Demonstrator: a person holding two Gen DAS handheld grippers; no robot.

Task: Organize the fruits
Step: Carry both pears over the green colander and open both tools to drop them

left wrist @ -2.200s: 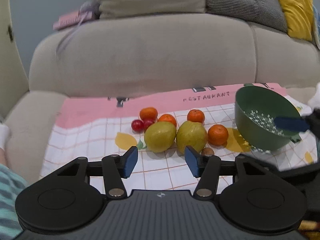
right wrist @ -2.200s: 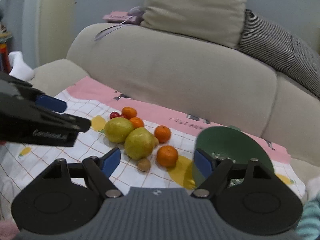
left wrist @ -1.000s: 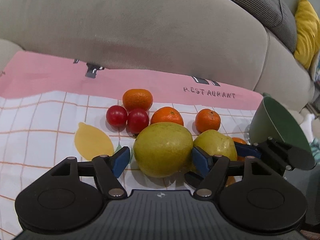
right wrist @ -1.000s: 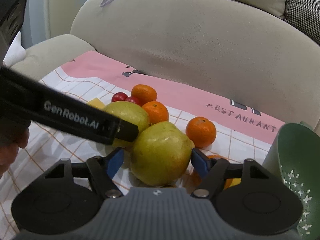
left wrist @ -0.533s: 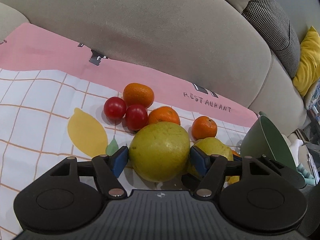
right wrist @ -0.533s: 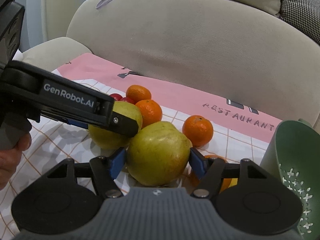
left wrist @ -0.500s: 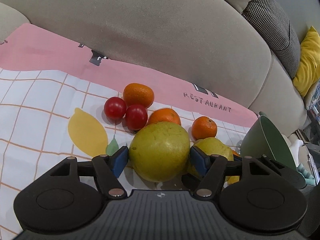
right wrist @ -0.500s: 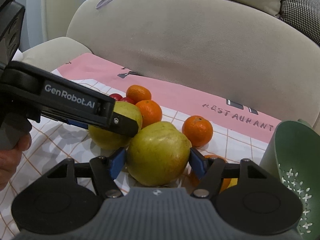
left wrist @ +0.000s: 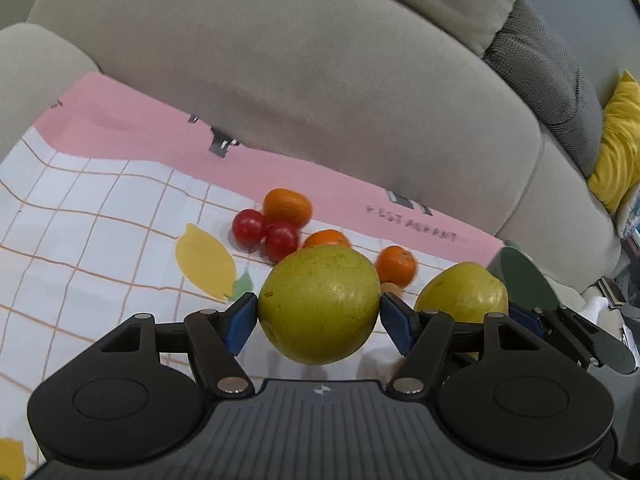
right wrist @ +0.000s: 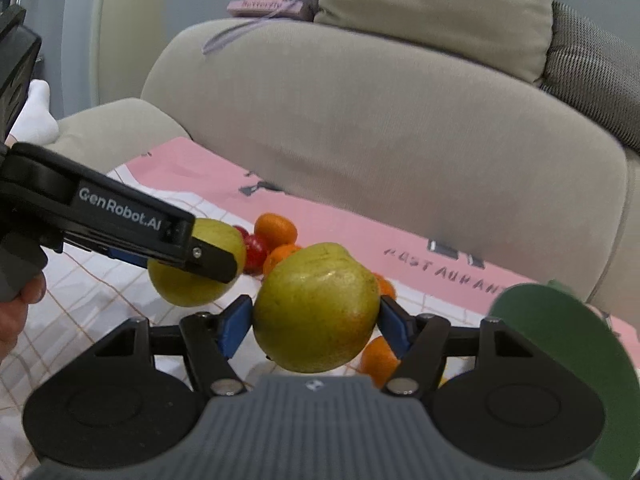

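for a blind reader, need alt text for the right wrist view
The right gripper clamps a yellow-green pear above a pink checked cloth on a beige sofa. Left, another gripper holds a second pear; a green colander sits right.

Your left gripper [left wrist: 319, 320] is black, with two big round discs, a grey ribbed middle part, and thin black arms that end in blue pads [left wrist: 240, 322]. Your right gripper [right wrist: 316, 324] looks just the same, with small silver screws [right wrist: 224, 386] where the arms bend and a tiny round mark on the grey part. From the right camera, the side of your left gripper shows white letters [right wrist: 120, 210] that read GenRobot.AI.
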